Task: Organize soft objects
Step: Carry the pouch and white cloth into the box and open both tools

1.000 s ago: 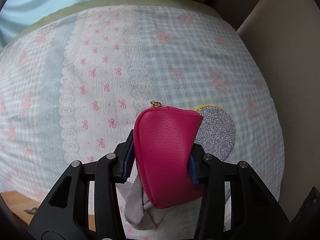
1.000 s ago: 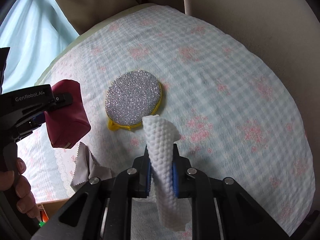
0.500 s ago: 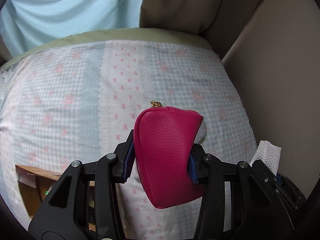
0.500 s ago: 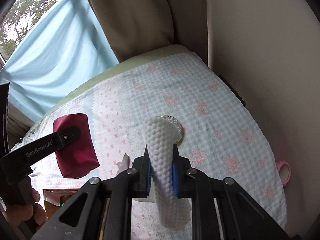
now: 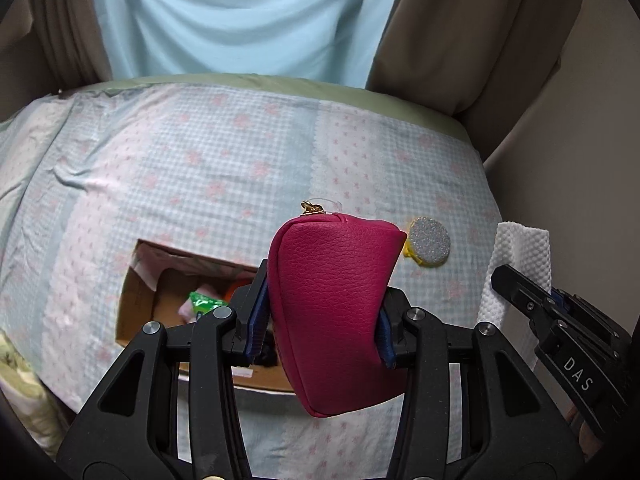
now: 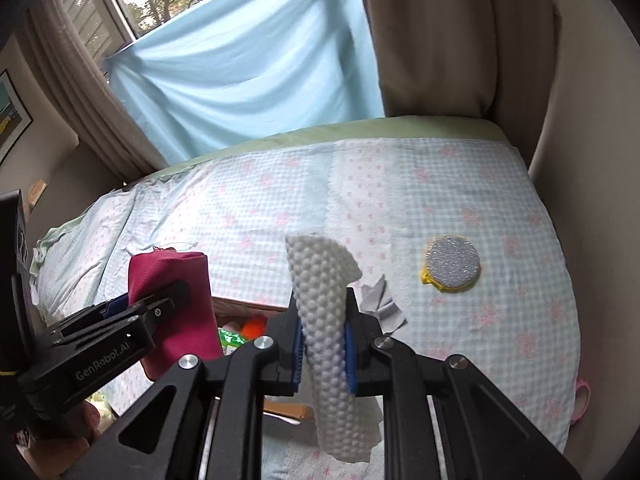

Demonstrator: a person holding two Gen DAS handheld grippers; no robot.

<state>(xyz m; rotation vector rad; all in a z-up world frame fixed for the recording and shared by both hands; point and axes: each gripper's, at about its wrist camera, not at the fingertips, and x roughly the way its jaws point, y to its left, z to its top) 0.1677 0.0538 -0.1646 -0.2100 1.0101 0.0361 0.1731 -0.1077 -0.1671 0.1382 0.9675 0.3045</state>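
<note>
My left gripper (image 5: 320,326) is shut on a magenta leather pouch (image 5: 334,308) with a gold zip pull, held high above the bed. The same pouch (image 6: 172,300) and left gripper (image 6: 160,308) show at the left of the right wrist view. My right gripper (image 6: 322,344) is shut on a white dimpled cloth (image 6: 326,320), whose lower end hangs below the pads. That cloth (image 5: 516,264) and the right gripper (image 5: 528,288) appear at the right edge of the left wrist view. Below both hands sits an open cardboard box (image 5: 160,300) with soft items inside.
A round silver glitter pad with a yellow rim (image 6: 452,262) lies on the checked bedspread (image 6: 260,208), with a small grey cloth (image 6: 380,304) nearby. Pale blue sheet and beige curtains hang behind. A beige wall (image 6: 580,100) runs along the right.
Both grippers have risen well above the bed with the pouch and the white cloth still held. The cardboard box has come into view beneath them, and the glitter pad now looks small.
</note>
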